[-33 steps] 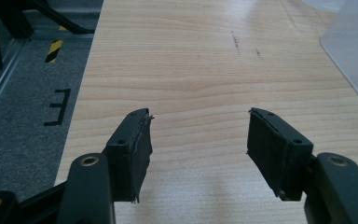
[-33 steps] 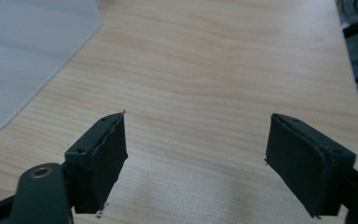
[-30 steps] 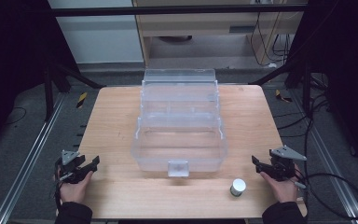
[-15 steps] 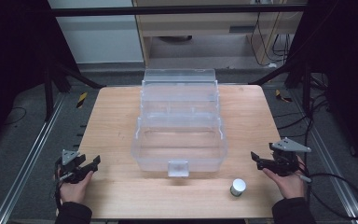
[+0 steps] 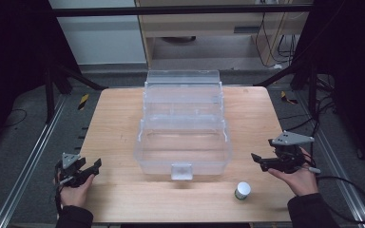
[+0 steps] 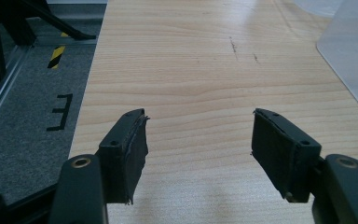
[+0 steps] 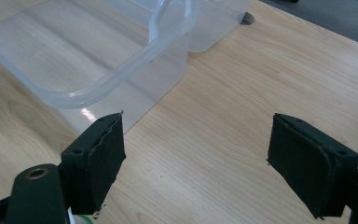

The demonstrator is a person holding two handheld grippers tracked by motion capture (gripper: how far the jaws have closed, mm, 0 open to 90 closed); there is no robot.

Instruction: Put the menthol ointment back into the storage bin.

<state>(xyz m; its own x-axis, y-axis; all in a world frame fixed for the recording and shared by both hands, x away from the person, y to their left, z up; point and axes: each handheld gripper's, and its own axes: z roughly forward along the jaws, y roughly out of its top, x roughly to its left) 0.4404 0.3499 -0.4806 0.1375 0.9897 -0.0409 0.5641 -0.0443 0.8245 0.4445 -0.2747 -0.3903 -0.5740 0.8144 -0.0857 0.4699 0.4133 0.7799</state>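
Note:
A clear plastic box with its lid tipped open at the back stands in the middle of the wooden table. A small white jar with a green label stands on the table near the front right. My left gripper rests at the front left edge, open and empty, with bare wood between its jaws. My right gripper is held above the right edge, open and empty, its jaws pointing toward the box's corner.
The box has a latch tab on its front wall. Grey floor with metal rails runs along both sides of the table. A black cable trails from the right gripper.
The right gripper has risen off the table and moved forward and slightly left toward the box. The left gripper has barely moved.

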